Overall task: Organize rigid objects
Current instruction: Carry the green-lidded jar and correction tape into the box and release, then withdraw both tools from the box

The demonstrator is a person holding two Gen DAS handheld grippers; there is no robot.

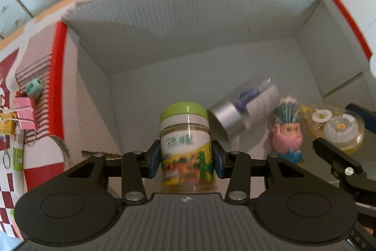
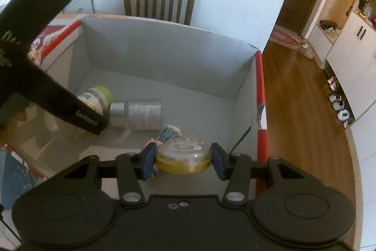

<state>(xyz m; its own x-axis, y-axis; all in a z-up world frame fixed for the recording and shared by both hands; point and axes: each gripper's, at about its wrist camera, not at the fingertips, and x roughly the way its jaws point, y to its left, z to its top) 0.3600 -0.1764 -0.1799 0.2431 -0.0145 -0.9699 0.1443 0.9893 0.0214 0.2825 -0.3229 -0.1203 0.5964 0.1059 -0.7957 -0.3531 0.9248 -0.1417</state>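
Both claws lower a container each into the white cardboard box (image 1: 164, 39).

The green-lidded jar (image 1: 184, 133), clear plastic with a yellow-green label, hangs upright above the box floor, pinched at its label by the left claw (image 1: 185, 158), probably so it lands standing. The right claw (image 2: 183, 161) pinches a flat, round, yellow-tinted case with a clear lid (image 2: 183, 157) near the box's right wall. Between them a silver-capped bottle (image 2: 138, 113) lies on its side beside a pink pig figure (image 1: 285, 133). Binder clips (image 1: 23, 114) lie outside on the tabletop.
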